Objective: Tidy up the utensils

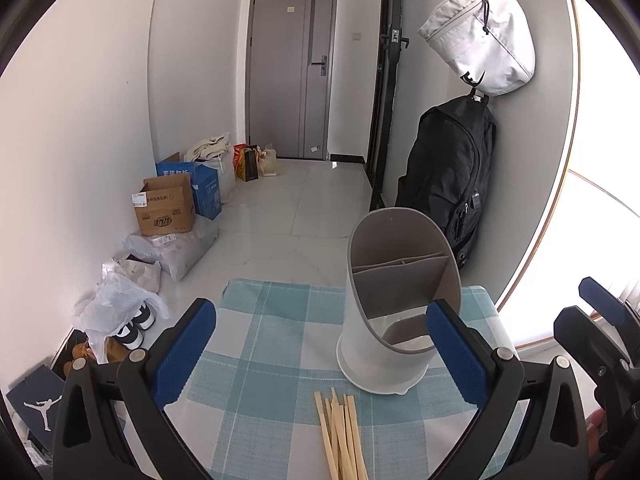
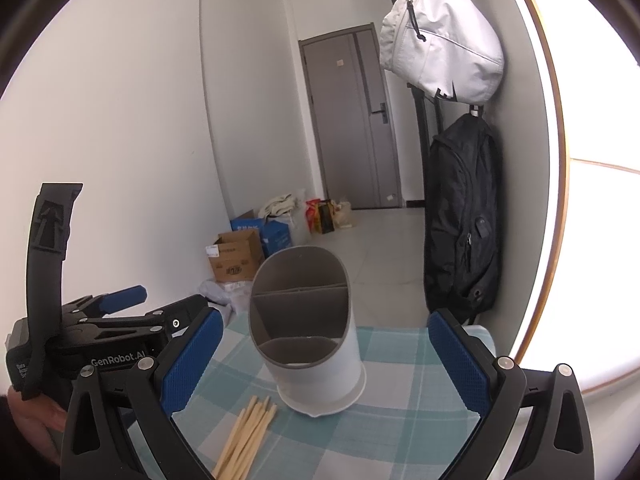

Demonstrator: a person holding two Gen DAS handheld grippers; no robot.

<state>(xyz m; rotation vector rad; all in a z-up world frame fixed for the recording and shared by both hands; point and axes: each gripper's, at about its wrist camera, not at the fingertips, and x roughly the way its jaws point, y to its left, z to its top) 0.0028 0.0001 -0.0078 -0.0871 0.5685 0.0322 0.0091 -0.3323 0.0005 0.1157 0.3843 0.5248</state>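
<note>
A white utensil holder (image 1: pixel 374 340) (image 2: pixel 320 364) with grey inner compartments stands upright on the checked tablecloth (image 1: pixel 260 360) (image 2: pixel 400 400). A bundle of several wooden chopsticks (image 1: pixel 340 436) (image 2: pixel 246 440) lies flat in front of it, near the table's front edge. My left gripper (image 1: pixel 320 356) is open, held above the cloth with nothing between its blue pads. My right gripper (image 2: pixel 326 360) is open as well, framing the holder from above and in front, and it is empty. The left gripper's body (image 2: pixel 100 336) shows at the left of the right wrist view.
The small table ends just behind the holder, with tiled floor beyond. A black backpack (image 1: pixel 448 176) and a white bag (image 1: pixel 480 36) hang on the wall at the right. Cardboard boxes (image 1: pixel 164 208), plastic bags and shoes line the left wall. A grey door (image 1: pixel 292 68) is at the back.
</note>
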